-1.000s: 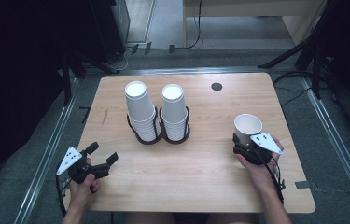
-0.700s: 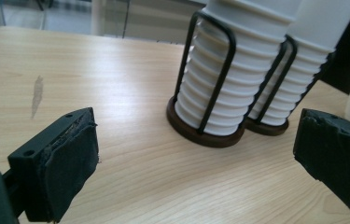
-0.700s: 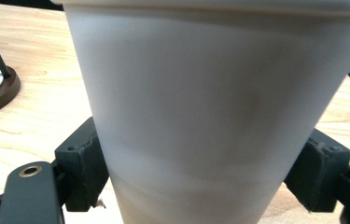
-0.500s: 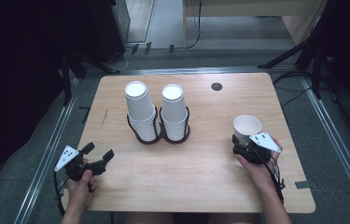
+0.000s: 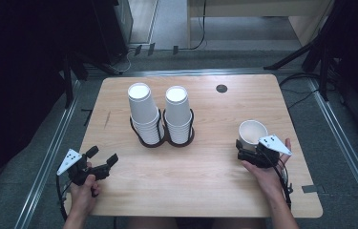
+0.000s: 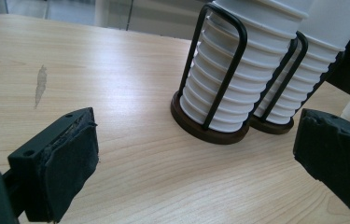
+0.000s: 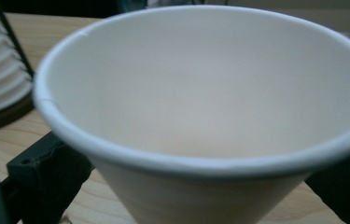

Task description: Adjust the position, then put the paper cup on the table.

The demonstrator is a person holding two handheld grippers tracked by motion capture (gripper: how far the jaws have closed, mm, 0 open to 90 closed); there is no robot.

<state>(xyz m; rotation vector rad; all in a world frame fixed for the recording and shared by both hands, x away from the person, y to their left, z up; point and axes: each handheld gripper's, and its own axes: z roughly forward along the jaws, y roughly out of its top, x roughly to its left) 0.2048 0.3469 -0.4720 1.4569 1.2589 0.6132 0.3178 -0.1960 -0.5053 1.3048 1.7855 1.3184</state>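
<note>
- Single white paper cup (image 5: 252, 132), upright and mouth up, stands on the right part of the light wooden table (image 5: 205, 191), well apart from the stacks.
- Right gripper (image 5: 246, 149) sits at the cup's near side; in the right gripper view the cup (image 7: 210, 112) rises between the two black jaws, which have just been opening and now stand spread, with gaps showing at either side. No pinch on the cup wall.
- Judged step: release of the cup onto the table, set down on its base.
- Next move likely calls for drawing the right gripper straight back toward the person, without clipping the rim and tipping the cup.
- Left gripper (image 5: 101, 161) rests near the table's left front edge, jaws spread, nothing between them.
- Two tall stacks of inverted white paper cups (image 5: 160, 114) stand in a black wire double holder (image 5: 162, 138) mid-table.
</note>
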